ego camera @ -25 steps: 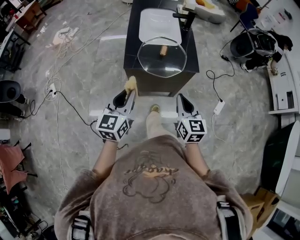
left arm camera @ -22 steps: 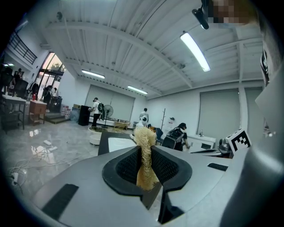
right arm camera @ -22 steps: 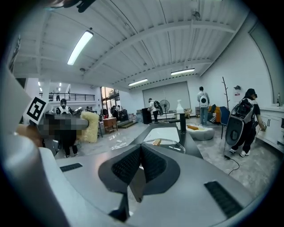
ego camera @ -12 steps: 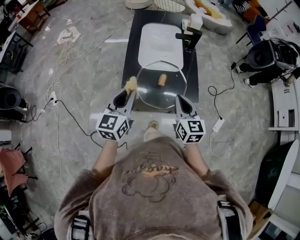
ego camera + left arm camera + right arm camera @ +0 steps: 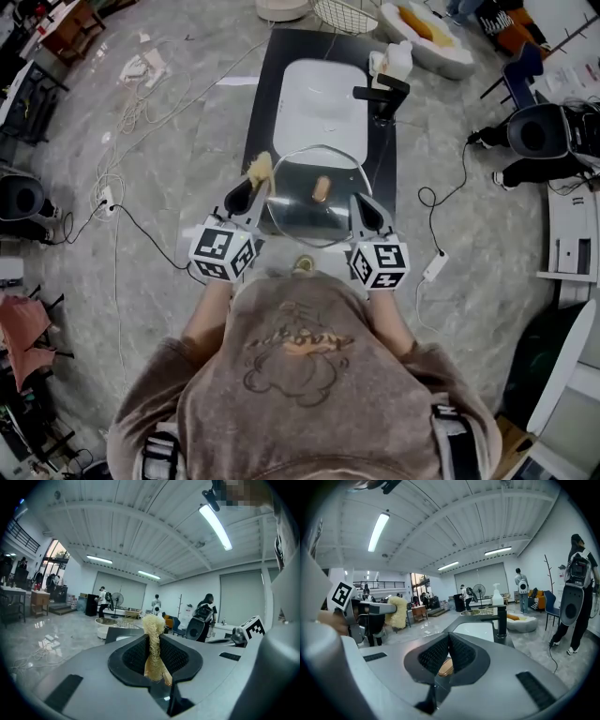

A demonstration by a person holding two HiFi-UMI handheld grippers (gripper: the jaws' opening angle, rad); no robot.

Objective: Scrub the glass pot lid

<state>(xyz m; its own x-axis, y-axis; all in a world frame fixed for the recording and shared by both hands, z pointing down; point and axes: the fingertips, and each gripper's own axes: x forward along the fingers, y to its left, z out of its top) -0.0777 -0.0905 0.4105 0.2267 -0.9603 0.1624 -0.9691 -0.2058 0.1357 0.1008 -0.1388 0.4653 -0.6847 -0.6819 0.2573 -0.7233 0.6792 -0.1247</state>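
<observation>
The glass pot lid (image 5: 300, 211) with a wooden knob (image 5: 322, 187) lies on the front of the black counter (image 5: 265, 84), below the white sink (image 5: 323, 94). My left gripper (image 5: 256, 187) is shut on a yellow loofah scrubber (image 5: 261, 168), which sticks up between the jaws (image 5: 152, 644) at the lid's left edge. My right gripper (image 5: 357, 205) is shut and empty over the lid's right edge. In the right gripper view the knob (image 5: 445, 667) shows just beyond the closed gripper (image 5: 449, 637), and the scrubber (image 5: 398, 612) appears at the left.
A black faucet (image 5: 382, 94) and a white soap bottle (image 5: 398, 58) stand at the sink's right. Cables and a power strip (image 5: 434, 265) lie on the marble floor. A wire basket (image 5: 339, 11) sits beyond the counter. People stand far back in the hall.
The person has walked up to the counter. Both grippers have come forward from open floor to the lid's left and right edges. The scrubber stays gripped; the right jaws stay shut.
</observation>
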